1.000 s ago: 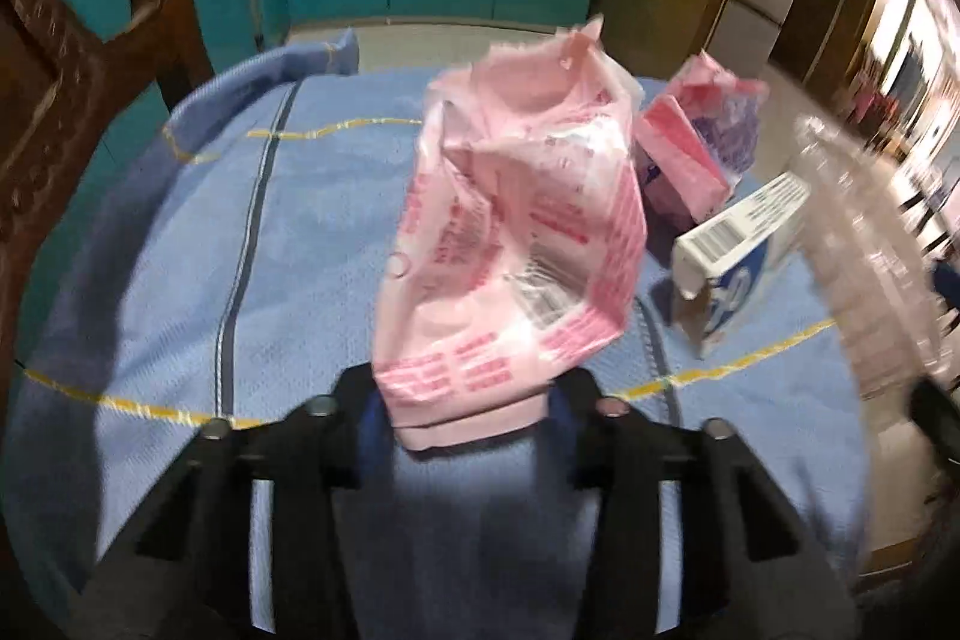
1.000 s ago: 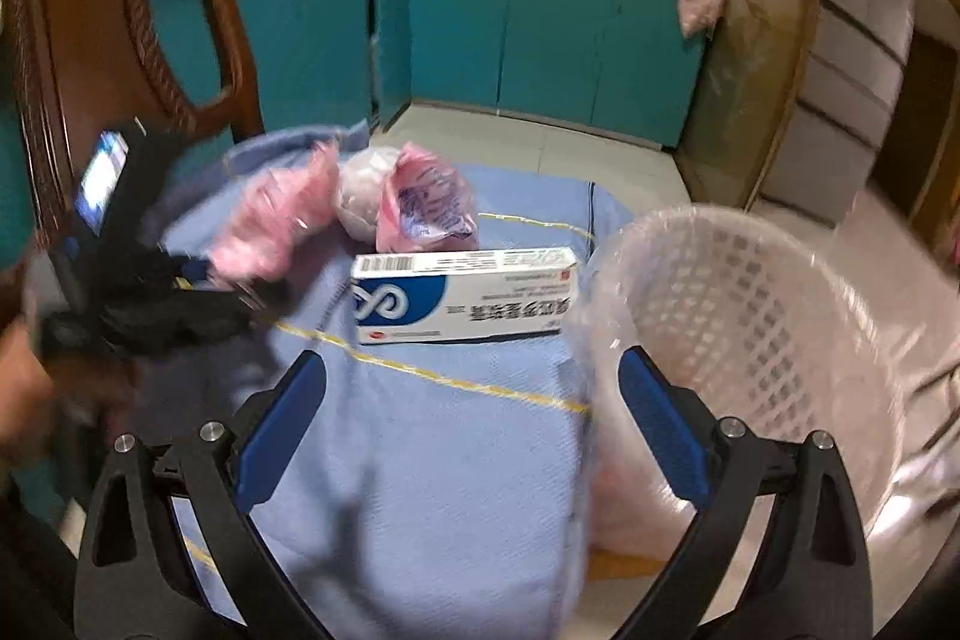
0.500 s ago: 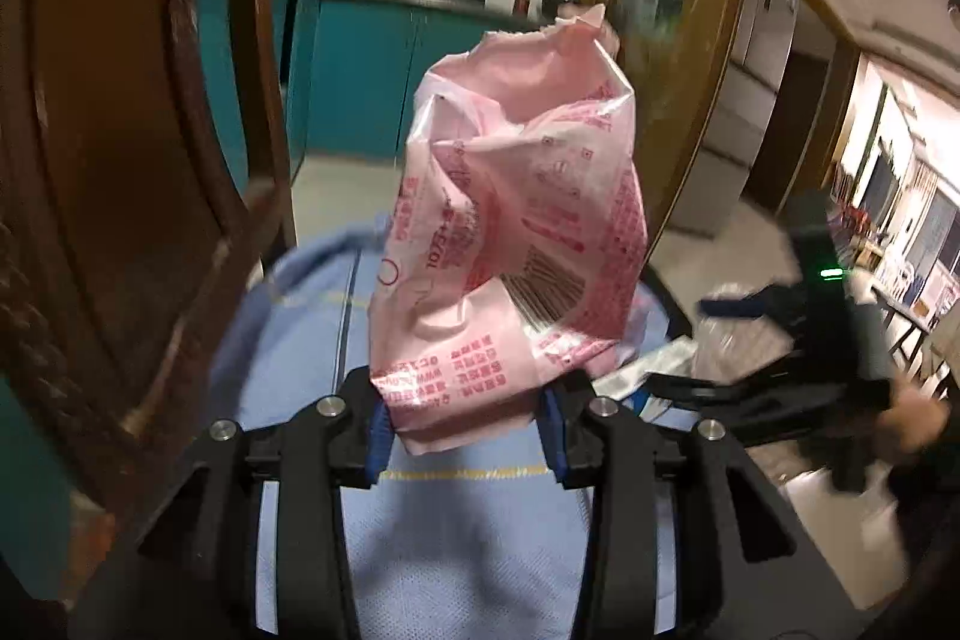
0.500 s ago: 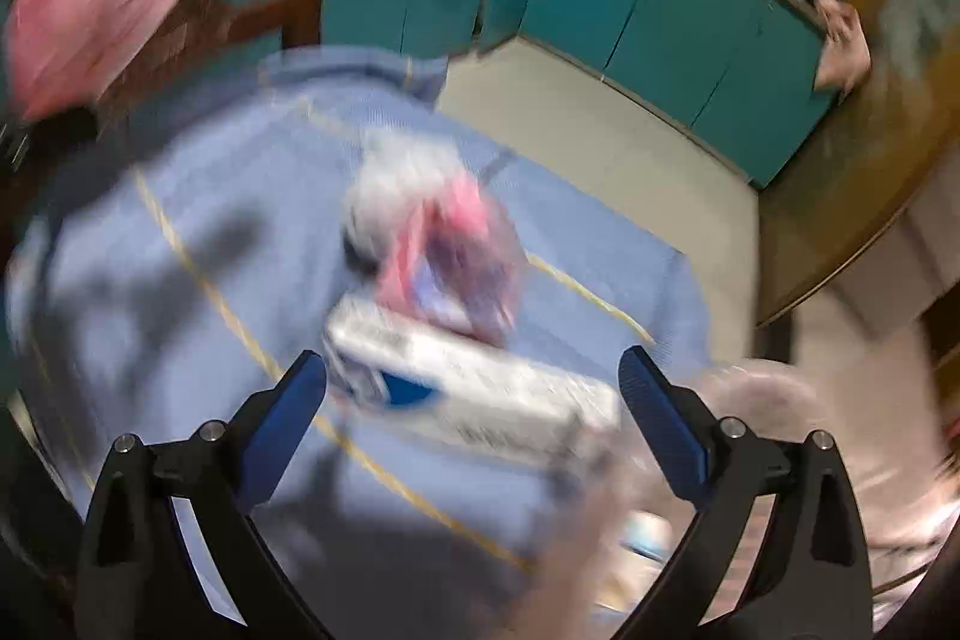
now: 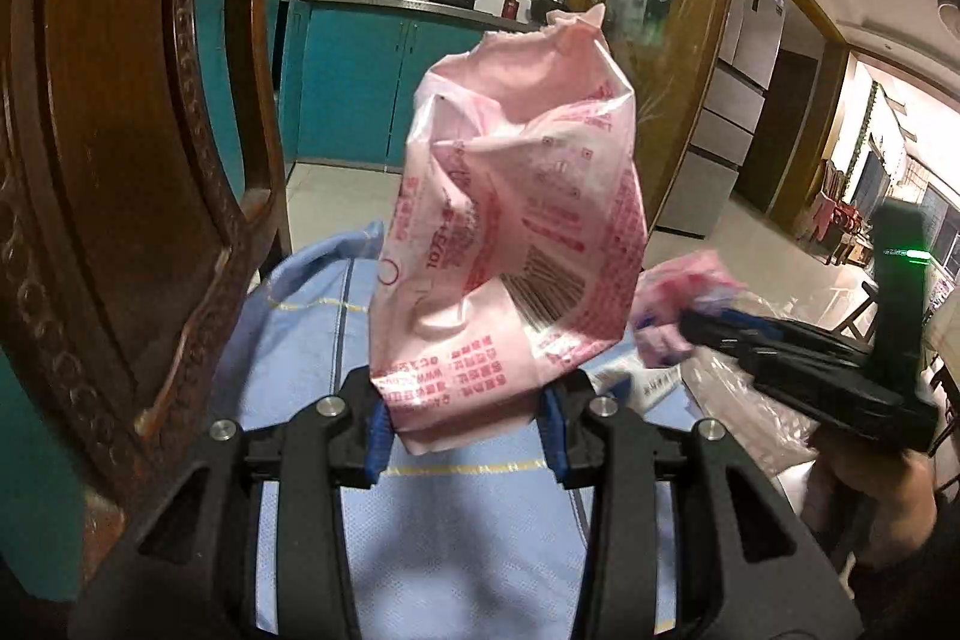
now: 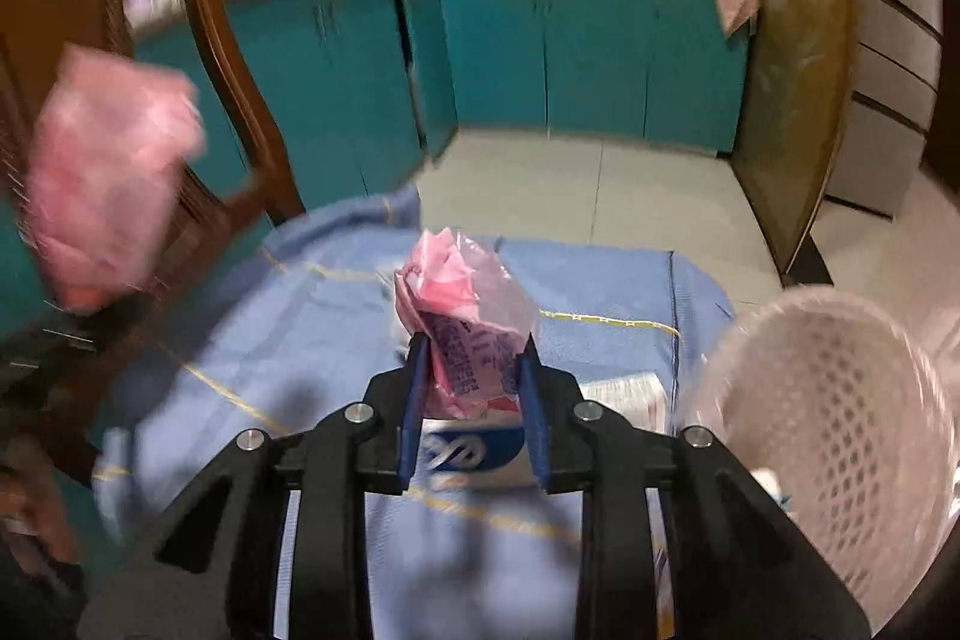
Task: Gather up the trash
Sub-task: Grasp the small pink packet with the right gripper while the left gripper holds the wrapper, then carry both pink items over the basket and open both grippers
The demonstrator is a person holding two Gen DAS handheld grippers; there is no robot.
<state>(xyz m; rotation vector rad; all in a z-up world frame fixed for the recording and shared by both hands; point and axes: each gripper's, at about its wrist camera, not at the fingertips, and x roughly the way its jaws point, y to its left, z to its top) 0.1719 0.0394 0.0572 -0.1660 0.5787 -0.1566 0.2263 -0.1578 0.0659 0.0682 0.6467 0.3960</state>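
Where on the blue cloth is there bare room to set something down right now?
The blue cloth shows bare patches left of the crumpled pink bag toward the wooden chair, and beyond the bag up to the far edge. It is crowded near the right gripper: the white and blue box lies under it, with the mesh basket close on the right.

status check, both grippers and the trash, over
Left gripper shut on pink wrapper, held high. Right gripper shut on crumpled pink bag above white box. Basket at right, path open.
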